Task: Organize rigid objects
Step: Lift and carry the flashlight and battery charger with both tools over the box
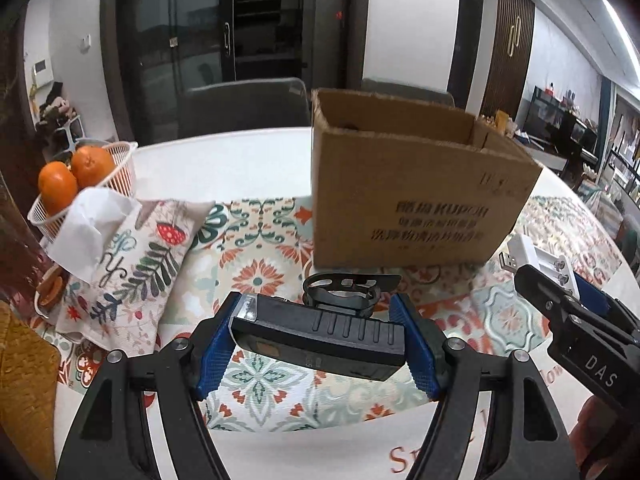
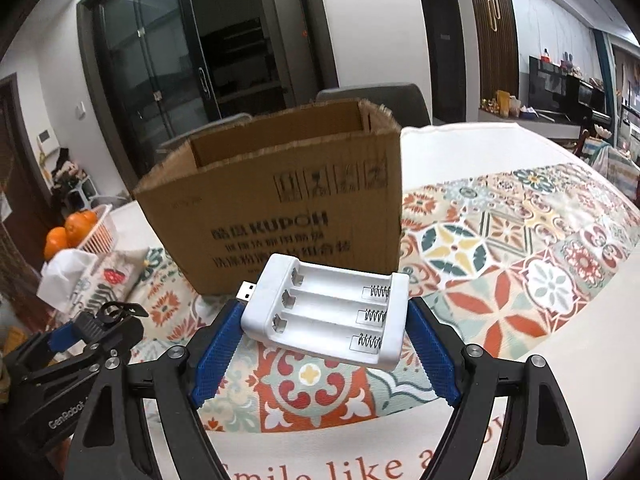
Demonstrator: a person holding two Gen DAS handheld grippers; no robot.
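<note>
My left gripper [image 1: 320, 344] is shut on a black bike light [image 1: 320, 338] with a strap mount, held crosswise above the patterned tablecloth. My right gripper [image 2: 326, 316] is shut on a white USB battery charger [image 2: 326, 314] with three empty slots, also lifted off the cloth. An open brown cardboard box [image 1: 404, 196] stands on the table just beyond both grippers and shows again as the cardboard box [image 2: 280, 208] in the right wrist view. The right gripper [image 1: 568, 308] with the charger appears at the right edge of the left wrist view; the left gripper [image 2: 92, 328] shows at the lower left of the right wrist view.
A white basket of oranges [image 1: 76, 176] sits at the far left, with a tissue pouch in printed fabric [image 1: 132, 248] beside it. A small dish [image 1: 50, 290] lies at the left edge. Grey chairs [image 1: 244, 108] stand behind the table [image 1: 224, 156].
</note>
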